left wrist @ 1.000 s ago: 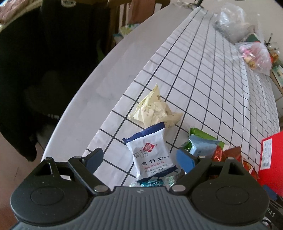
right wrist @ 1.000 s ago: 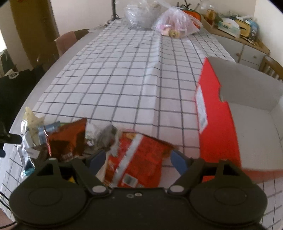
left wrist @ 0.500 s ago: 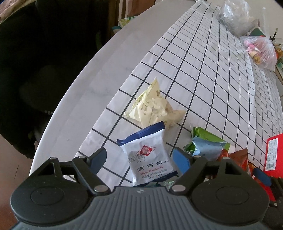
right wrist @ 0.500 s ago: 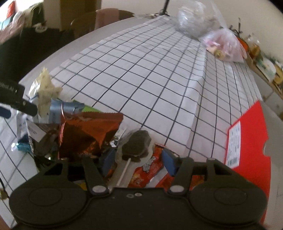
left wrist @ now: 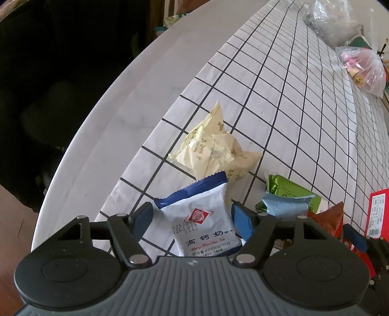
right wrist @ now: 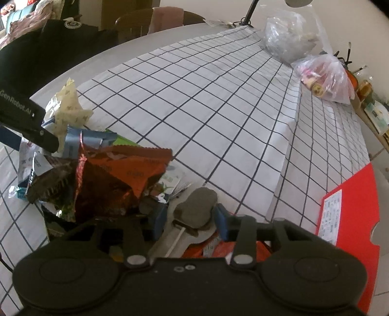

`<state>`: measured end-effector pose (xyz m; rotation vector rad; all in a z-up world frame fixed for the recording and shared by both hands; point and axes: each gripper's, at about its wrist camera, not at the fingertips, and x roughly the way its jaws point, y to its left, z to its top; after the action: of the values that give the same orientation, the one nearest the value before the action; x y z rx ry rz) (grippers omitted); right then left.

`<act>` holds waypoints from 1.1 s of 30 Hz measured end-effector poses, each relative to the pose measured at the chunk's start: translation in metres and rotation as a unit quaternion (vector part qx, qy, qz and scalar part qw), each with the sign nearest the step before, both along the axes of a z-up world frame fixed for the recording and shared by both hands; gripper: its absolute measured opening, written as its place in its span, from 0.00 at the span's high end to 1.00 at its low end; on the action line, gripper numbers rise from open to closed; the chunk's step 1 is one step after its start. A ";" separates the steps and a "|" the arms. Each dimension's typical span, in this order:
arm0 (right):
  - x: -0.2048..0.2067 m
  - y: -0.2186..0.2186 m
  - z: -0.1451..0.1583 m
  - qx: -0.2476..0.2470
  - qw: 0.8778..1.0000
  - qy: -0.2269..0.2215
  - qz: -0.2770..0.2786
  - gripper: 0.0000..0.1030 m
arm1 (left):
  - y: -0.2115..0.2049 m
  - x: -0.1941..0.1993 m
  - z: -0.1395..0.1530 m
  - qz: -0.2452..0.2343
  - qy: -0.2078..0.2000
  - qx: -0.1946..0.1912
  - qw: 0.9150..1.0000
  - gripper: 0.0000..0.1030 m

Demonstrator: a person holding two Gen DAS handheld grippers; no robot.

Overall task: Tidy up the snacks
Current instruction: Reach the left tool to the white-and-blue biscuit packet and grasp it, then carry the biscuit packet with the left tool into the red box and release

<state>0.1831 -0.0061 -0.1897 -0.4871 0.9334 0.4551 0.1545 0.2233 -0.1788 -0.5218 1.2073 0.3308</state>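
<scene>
A white packet with blue ends (left wrist: pixel 204 218) stands between the pads of my left gripper (left wrist: pixel 192 216). Its jaws are closing, and a thin gap still shows at the left pad. Behind the packet lie a crumpled cream wrapper (left wrist: pixel 214 148), a green packet (left wrist: pixel 289 189) and a light-blue packet (left wrist: pixel 284 206). My right gripper (right wrist: pixel 190 217) is closing on a wrapped lollipop (right wrist: pixel 194 206) with a grey-brown head, and both pads touch it. The lollipop lies on a red-orange packet (right wrist: pixel 218 248), beside a shiny orange-brown packet (right wrist: pixel 126 175). A red box (right wrist: pixel 347 218) stands to the right.
The snacks are piled on a white grid-patterned cloth (right wrist: pixel 218 109) near the round table's left edge (left wrist: pixel 102 136). Two filled plastic bags (right wrist: pixel 289 39) (right wrist: pixel 325 75) sit at the far end. A chair (right wrist: pixel 155 21) and dark clothing stand beyond the edge.
The left jaws have narrowed around the white packet. My right gripper has swung left off the red-orange packet, rolled, and drawn its pads in against the lollipop.
</scene>
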 end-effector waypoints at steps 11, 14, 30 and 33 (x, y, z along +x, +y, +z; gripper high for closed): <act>-0.002 -0.011 0.010 0.034 0.998 0.006 -0.043 0.62 | 0.007 -0.005 0.002 -0.011 -0.006 -0.014 1.000 0.54; -0.008 -0.017 0.019 0.049 0.997 0.005 -0.056 0.62 | 0.010 -0.008 0.002 -0.013 -0.006 -0.021 1.000 0.54; -0.045 -0.066 0.088 0.144 0.983 -0.009 -0.117 0.62 | 0.008 -0.030 0.050 -0.049 -0.039 -0.039 0.997 0.55; -0.049 -0.082 0.101 0.158 0.979 -0.016 -0.126 0.62 | -0.002 -0.030 0.063 -0.064 -0.048 -0.032 0.996 0.55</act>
<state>0.1337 -0.0879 -0.0888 -0.0842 0.8581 0.3542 0.1249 0.2217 -0.1160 -0.5075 1.1541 0.1558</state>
